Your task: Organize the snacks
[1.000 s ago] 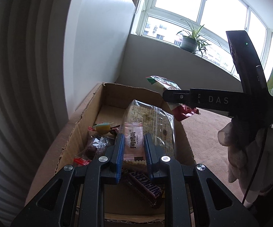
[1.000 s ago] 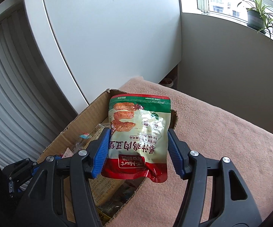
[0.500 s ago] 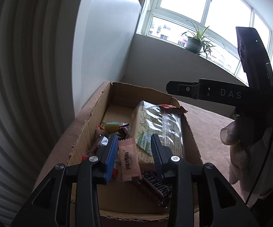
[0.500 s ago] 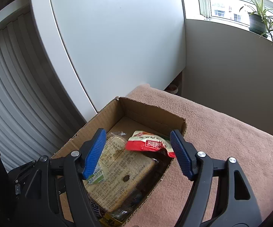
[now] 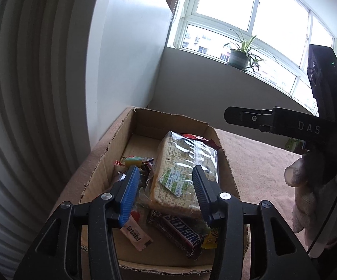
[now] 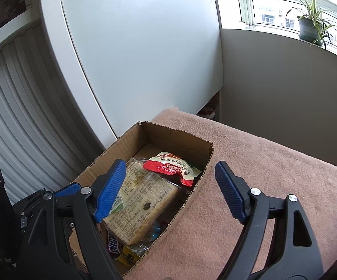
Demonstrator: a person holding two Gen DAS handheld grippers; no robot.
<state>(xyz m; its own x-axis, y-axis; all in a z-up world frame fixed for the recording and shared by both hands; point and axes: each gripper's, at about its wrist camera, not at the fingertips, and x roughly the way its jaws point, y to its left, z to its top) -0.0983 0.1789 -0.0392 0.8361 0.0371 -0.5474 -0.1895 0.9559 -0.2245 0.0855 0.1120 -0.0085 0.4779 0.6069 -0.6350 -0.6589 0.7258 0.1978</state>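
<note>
box on blanket | bread inside | pouch behind bread, perhaps overlapping

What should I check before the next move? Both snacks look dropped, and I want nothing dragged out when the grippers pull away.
1. Left gripper open, holding nothing: ok.
2. Right gripper open, holding nothing: ok.
3. Pink sachet lying in the cardboard box: ok.
4. Red-and-green pouch inside the box, resting on the bread pack: ok.
5. More snacks waiting on the tan cloth: cannot tell.
</note>
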